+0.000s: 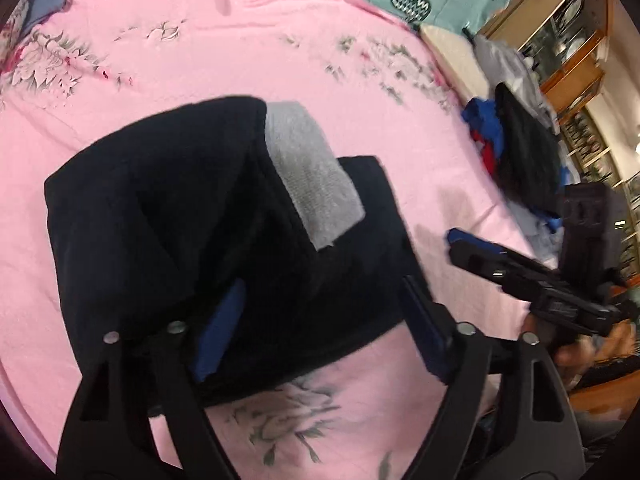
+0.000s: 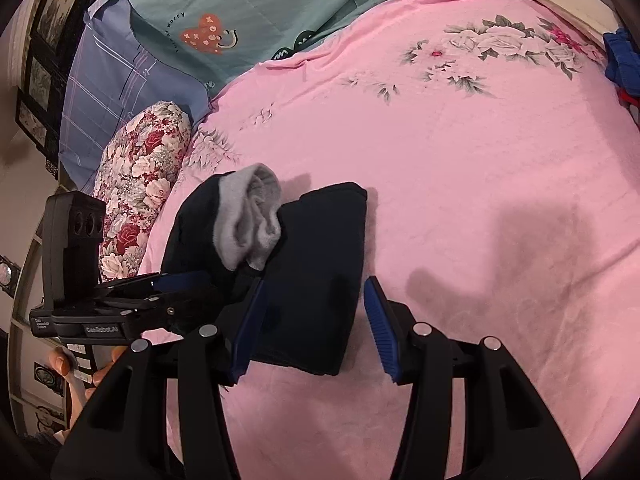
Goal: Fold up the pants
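While the left gripper hangs over the near part of the dark pants, its blue pads stand wide apart with nothing pinched; the cloth lies under and between them, and I cannot tell whether the left pad touches it. Seen from the right wrist, the right gripper also stands spread, about half open, its left pad over the near edge of the pants and its right pad over bare sheet, gripping nothing. A person's hand holds the left tool at the lower left of that view.

The pants lie folded into a compact dark bundle on the pink floral bedsheet, with a grey lining turned out at the bundle's far end. Beyond, to the right in the left wrist view, a pile of clothes in black, blue and red sits at the bed's edge. Farthest off lie a flowered pillow, a blue checked pillow and a green quilt printed with hearts.
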The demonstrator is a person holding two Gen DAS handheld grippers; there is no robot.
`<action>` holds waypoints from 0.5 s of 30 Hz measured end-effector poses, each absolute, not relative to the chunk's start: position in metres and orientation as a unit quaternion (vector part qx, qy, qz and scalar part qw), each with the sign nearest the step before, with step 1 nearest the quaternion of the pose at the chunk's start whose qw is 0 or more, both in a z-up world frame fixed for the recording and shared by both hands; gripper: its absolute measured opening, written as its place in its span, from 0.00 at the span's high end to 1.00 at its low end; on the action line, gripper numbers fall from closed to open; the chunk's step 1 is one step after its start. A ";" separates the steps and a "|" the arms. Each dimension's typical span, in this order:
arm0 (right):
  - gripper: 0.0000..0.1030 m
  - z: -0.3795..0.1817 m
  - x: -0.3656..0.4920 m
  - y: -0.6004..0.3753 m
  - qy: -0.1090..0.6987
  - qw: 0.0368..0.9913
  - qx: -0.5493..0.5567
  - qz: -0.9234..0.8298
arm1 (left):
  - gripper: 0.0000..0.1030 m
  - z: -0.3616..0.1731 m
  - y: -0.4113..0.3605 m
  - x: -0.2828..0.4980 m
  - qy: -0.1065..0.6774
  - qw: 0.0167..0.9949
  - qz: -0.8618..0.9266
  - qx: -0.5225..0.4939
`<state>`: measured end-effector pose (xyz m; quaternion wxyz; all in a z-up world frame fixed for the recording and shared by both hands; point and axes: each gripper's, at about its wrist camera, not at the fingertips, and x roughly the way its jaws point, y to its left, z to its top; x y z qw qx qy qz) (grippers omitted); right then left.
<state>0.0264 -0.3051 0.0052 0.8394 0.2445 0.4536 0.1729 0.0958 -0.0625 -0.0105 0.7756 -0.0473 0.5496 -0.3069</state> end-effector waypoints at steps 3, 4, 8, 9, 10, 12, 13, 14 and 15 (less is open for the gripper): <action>0.50 0.004 0.032 -0.302 0.456 0.834 0.250 0.185 | 0.10 0.013 -0.033 0.086 0.521 0.803 -0.282 -0.064; 0.50 0.004 0.035 -0.299 0.457 0.830 0.253 0.194 | 0.08 0.024 -0.017 0.082 0.504 0.817 -0.271 -0.068; 0.50 0.008 0.052 -0.271 0.459 0.819 0.254 0.233 | 0.05 0.039 0.037 0.079 0.470 0.858 -0.187 -0.090; 0.50 0.007 0.055 -0.264 0.462 0.817 0.252 0.237 | 0.05 0.036 0.044 0.082 0.470 0.864 -0.156 -0.088; 0.50 0.006 0.060 -0.255 0.467 0.813 0.250 0.241 | 0.05 0.026 0.056 0.085 0.478 0.867 -0.112 -0.085; 0.48 0.003 0.070 -0.241 0.478 0.805 0.248 0.248 | 0.05 0.001 0.065 0.091 0.506 0.856 -0.071 -0.082; 0.43 0.001 0.074 -0.236 0.485 0.801 0.250 0.247 | 0.05 -0.014 0.065 0.093 0.520 0.848 -0.070 -0.076; 0.41 -0.001 0.077 -0.232 0.488 0.798 0.252 0.248 | 0.05 -0.027 0.062 0.095 0.533 0.841 -0.073 -0.064; 0.41 -0.003 0.080 -0.229 0.492 0.794 0.255 0.250 | 0.05 -0.039 0.055 0.095 0.543 0.835 -0.073 -0.050</action>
